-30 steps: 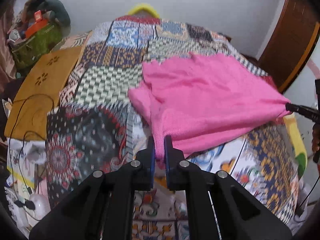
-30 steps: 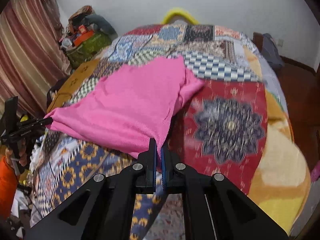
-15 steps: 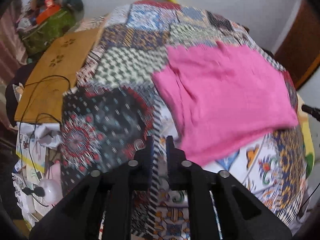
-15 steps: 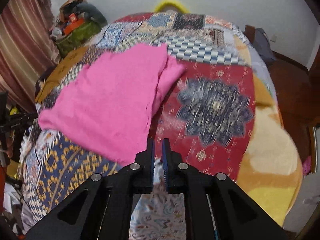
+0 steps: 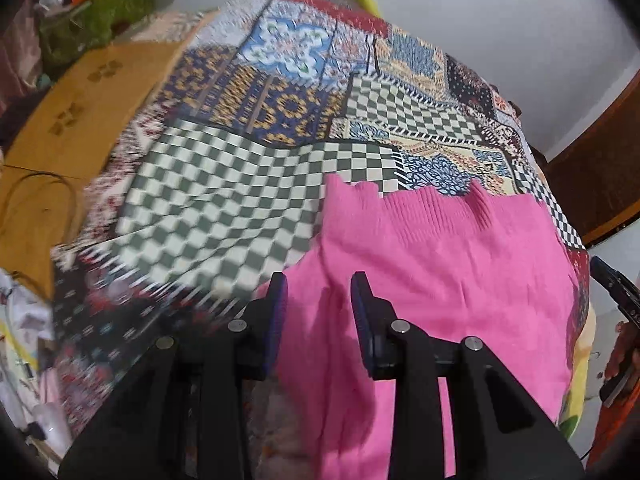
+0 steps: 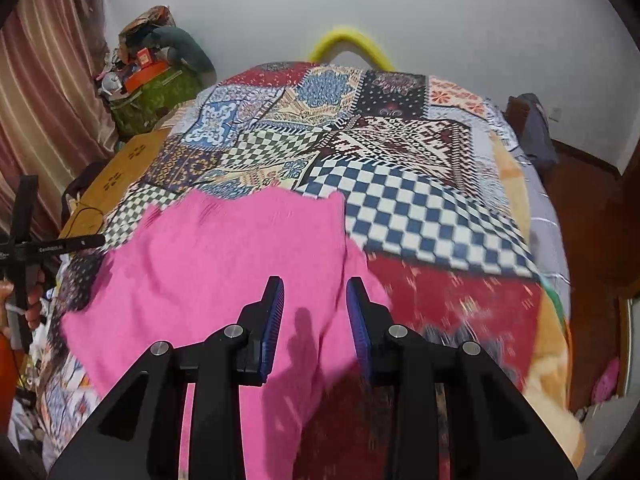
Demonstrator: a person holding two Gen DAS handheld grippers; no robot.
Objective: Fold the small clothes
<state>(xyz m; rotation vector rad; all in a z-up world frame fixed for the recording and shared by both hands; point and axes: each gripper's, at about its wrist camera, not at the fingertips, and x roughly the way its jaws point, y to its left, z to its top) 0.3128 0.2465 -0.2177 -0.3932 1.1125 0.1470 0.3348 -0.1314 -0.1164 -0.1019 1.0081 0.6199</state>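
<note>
A bed (image 6: 440, 216) fills most of the room, covered by a patchwork quilt (image 5: 248, 200) of checkered, floral and tile-print squares; a yellow curved bar (image 6: 348, 46) rises at its far end against the pale wall (image 6: 460, 20); striped curtains (image 6: 44, 92) hang on the far left, with a heap of bags and boxes (image 6: 152, 76) in the corner beside them; a flat mustard-brown board (image 5: 76, 120) lies along the left edge of the bed with a thin dark cable (image 5: 44, 200) looped over it; on the near half of the quilt lies the pink knitted garment (image 5: 432, 272), spread fairly flat, its ribbed wavy edge toward the far end and a fold running down its left side; the left hand-held gripper (image 5: 318, 312) hangs over the garment's near left part, its jaws apart and opening, the pink cloth seen below the gap but not pinched by the blue pads (image 5: 278, 320); the right hand-held gripper (image 6: 314, 312) hangs over the garment's near right edge, its jaws likewise apart and opening, nothing clamped between them; both cast shadows on the knit; at the right rim of the left view and the left rim of the right view, part of the other tool and a person's fingers (image 6: 34, 304) around its grip show.
</note>
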